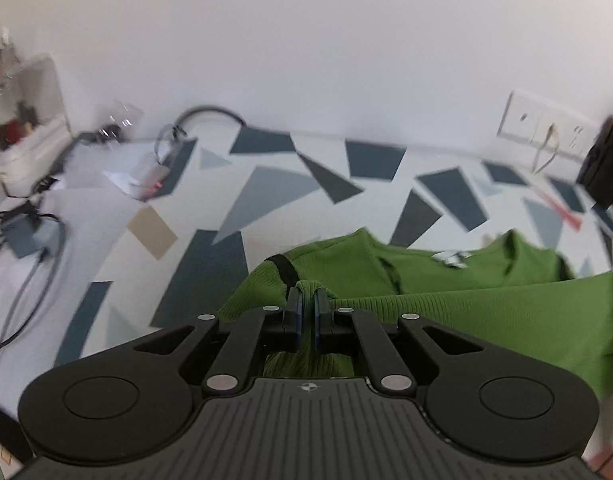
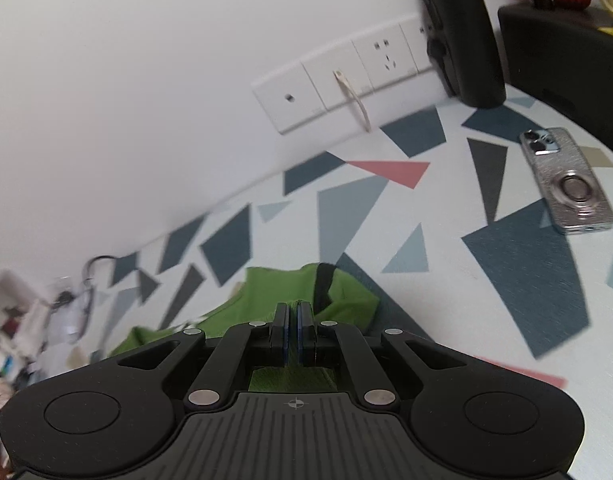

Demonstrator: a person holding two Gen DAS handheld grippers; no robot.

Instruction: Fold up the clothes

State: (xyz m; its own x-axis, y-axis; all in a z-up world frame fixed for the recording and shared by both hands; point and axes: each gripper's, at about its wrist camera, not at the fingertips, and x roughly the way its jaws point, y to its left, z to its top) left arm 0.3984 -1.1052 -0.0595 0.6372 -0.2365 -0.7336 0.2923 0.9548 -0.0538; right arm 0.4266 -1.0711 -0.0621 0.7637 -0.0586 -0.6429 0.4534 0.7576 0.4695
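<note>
Fabric fills the near ground in both wrist views: the left gripper (image 1: 308,300) has its jaws clamped on a bunched fold of the green ribbed garment (image 1: 446,300), and the right gripper (image 2: 292,314) likewise has its jaws pinched together on green cloth (black trim runs just past its fingertips). Most of the garment lies on the patterned tablecloth (image 2: 518,276), its neckline with a white label (image 1: 450,258) toward the far side. Beyond, a phone (image 2: 566,182) in a glittery case rests on the cloth, well apart from the garment. Farther back, against the wall, are a socket panel (image 2: 346,80) and a black bottle (image 2: 466,36).
</note>
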